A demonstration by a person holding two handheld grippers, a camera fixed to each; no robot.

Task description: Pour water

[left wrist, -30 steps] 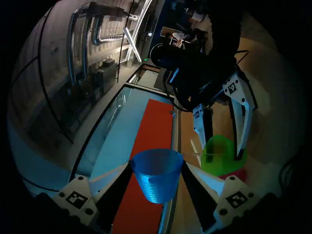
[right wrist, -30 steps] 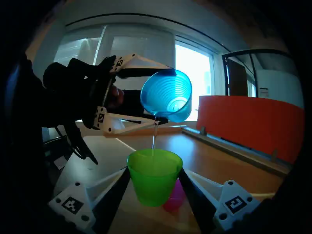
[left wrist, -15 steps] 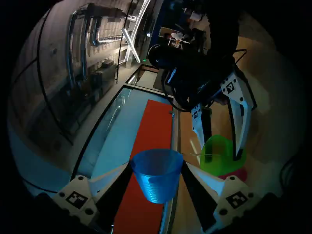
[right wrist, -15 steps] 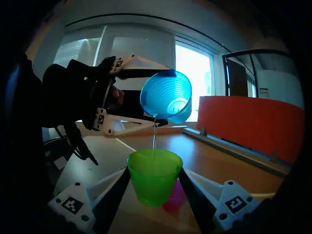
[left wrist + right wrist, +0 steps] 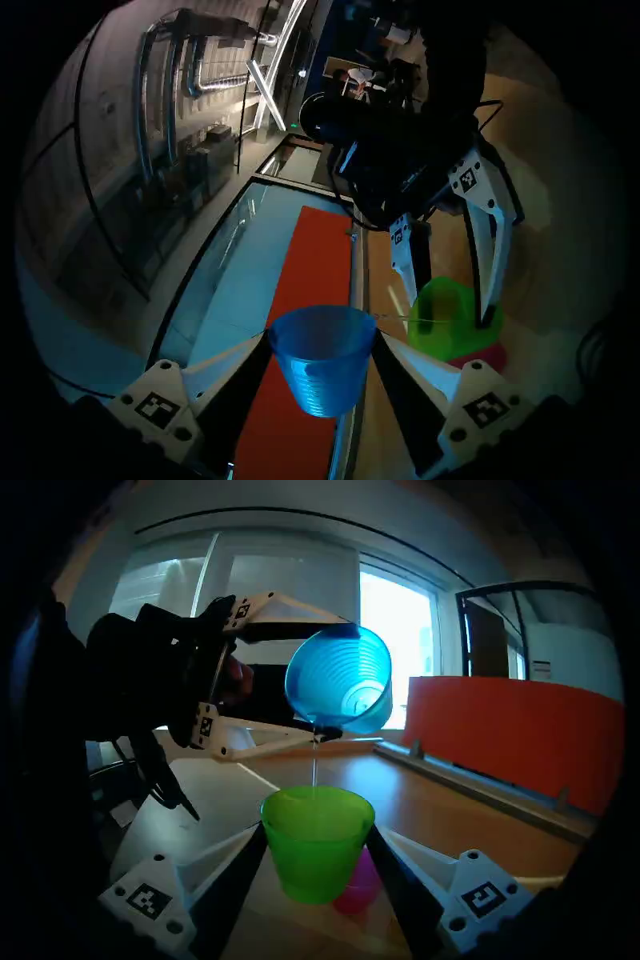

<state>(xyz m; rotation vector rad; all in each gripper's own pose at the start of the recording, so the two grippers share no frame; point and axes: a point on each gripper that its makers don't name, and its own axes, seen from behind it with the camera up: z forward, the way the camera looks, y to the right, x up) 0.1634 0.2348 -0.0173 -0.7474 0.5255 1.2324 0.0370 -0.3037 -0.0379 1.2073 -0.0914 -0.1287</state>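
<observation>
A blue cup [image 5: 322, 376] sits tipped between the fingers of my left gripper [image 5: 322, 344], which is shut on it. In the right gripper view the same blue cup [image 5: 340, 680] hangs tilted above a green cup [image 5: 318, 848], and a thin stream of water [image 5: 314, 762] falls from its rim into the green one. My right gripper [image 5: 318, 832] is shut on the green cup, held upright. The left gripper view shows the green cup [image 5: 444, 316] farther off between the right gripper's fingers [image 5: 412, 264]. A pink cup [image 5: 362, 880] stands just behind the green one.
An orange divider panel [image 5: 520, 736] runs along the far edge of the wooden table [image 5: 456, 804]. A bright window [image 5: 396, 632] is behind it. A dark-sleeved hand [image 5: 152, 680] holds the left gripper at the left.
The blue cup has shifted slightly left and tipped a little more while the water stream keeps running. The green cup has stayed in place.
</observation>
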